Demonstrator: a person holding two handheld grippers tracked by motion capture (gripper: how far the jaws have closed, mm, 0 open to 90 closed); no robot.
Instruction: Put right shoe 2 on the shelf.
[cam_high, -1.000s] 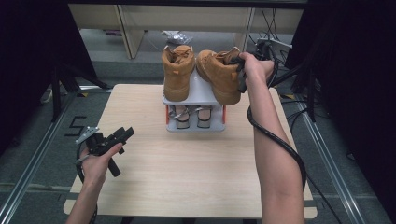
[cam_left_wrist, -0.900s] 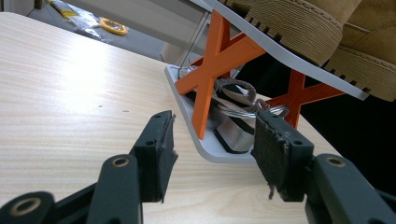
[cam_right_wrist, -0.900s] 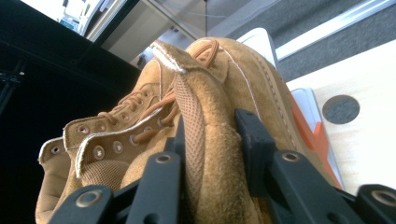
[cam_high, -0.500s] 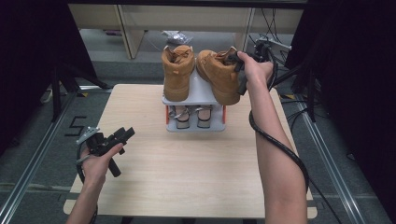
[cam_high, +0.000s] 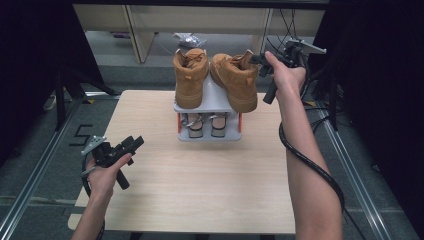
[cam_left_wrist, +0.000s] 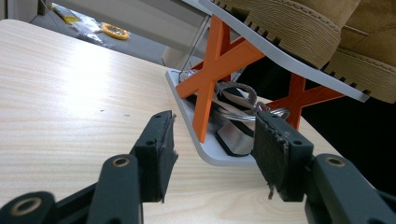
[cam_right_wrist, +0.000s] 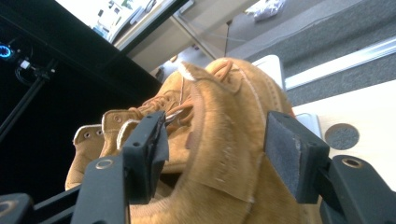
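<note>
The right gripper (cam_high: 260, 62), jaws just opened and now apart, releases the tan suede boot (cam_high: 235, 80) onto the grey two-tier shoe rack (cam_high: 210, 95), so placement looks finished; the left gripper (cam_high: 131, 145) idles, jaws apart.

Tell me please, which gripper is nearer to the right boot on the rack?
The right. The right gripper is at the heel of the right boot, jaws just opened and standing on either side of it. The left gripper hovers over the table's near left part, far from that boot.

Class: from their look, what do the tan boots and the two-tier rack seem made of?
Tan boots: probably suede or nubuck, shown by the matte, napped surface. Two-tier rack: likely plastic, given its smooth grey shelves and moulded orange cross-braces.
</note>
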